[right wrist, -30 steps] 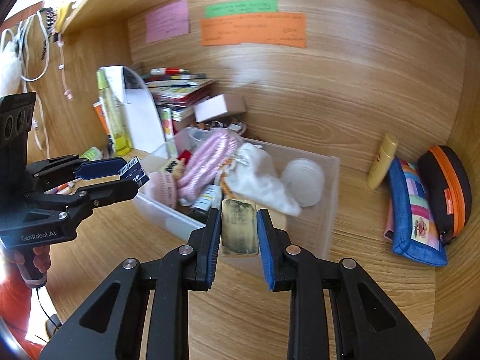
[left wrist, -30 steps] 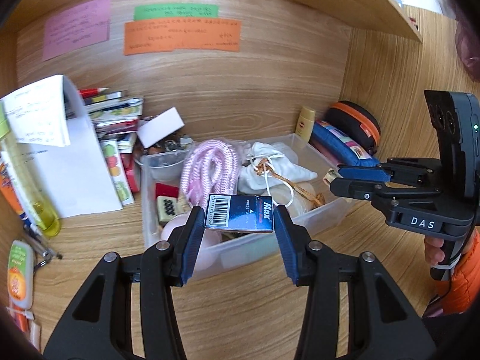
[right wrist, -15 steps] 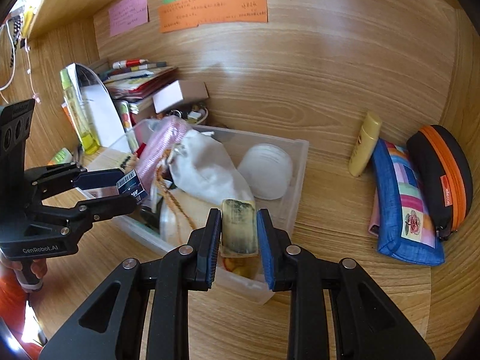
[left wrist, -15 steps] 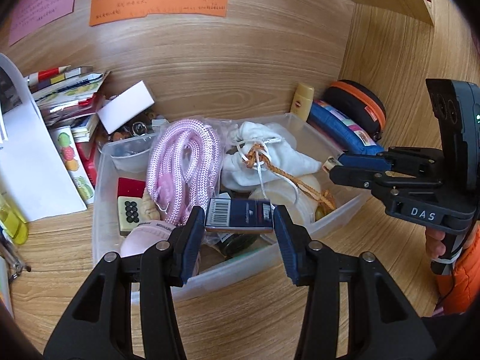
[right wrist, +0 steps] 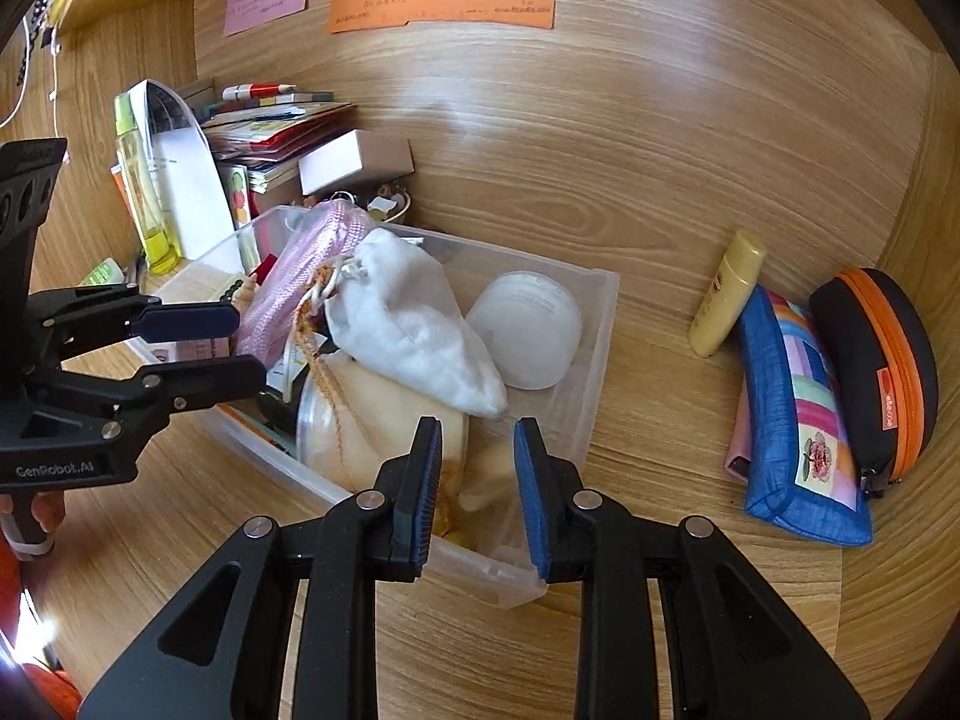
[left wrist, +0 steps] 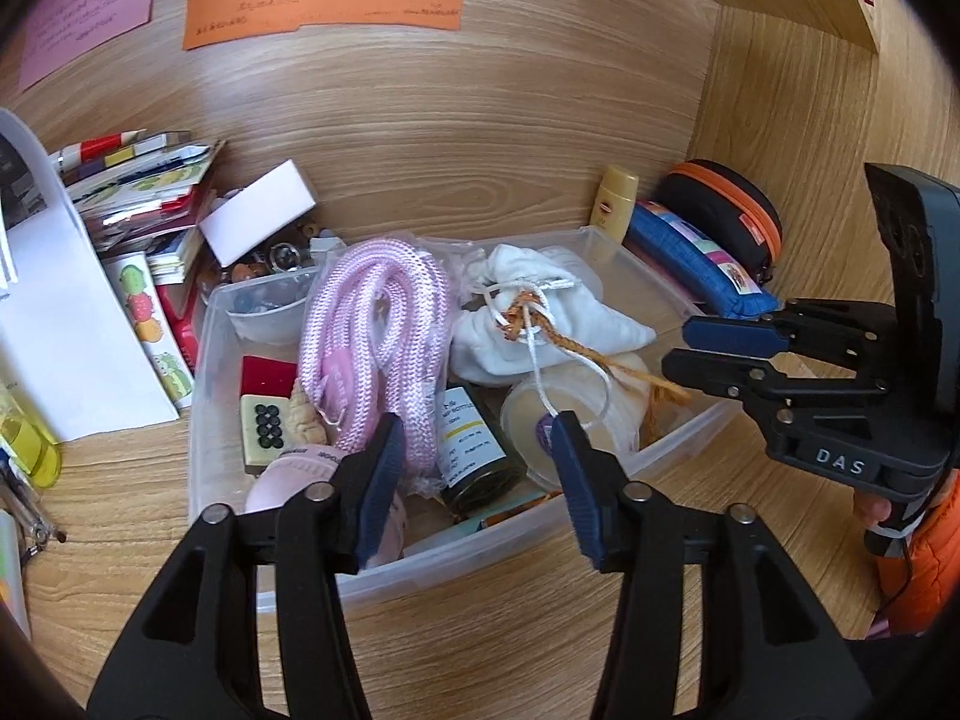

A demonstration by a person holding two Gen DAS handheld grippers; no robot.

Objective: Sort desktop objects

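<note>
left claw (left wrist: 477,468): angled down over clear bin (left wrist: 456,558), opening, nothing gripped | right claw (right wrist: 477,480): angled down over bin's near corner, opening, nothing gripped

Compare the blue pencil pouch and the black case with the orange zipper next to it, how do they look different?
The blue pouch is soft fabric with a multicoloured patchwork panel and a flower patch; the black case looks like a stiff, rounded shell with an orange zipper band. The blue pouch is longer and flatter, the black case shorter and bulging. Both lie side by side on the wooden desk, touching, right of the clear bin, outside it.
</note>
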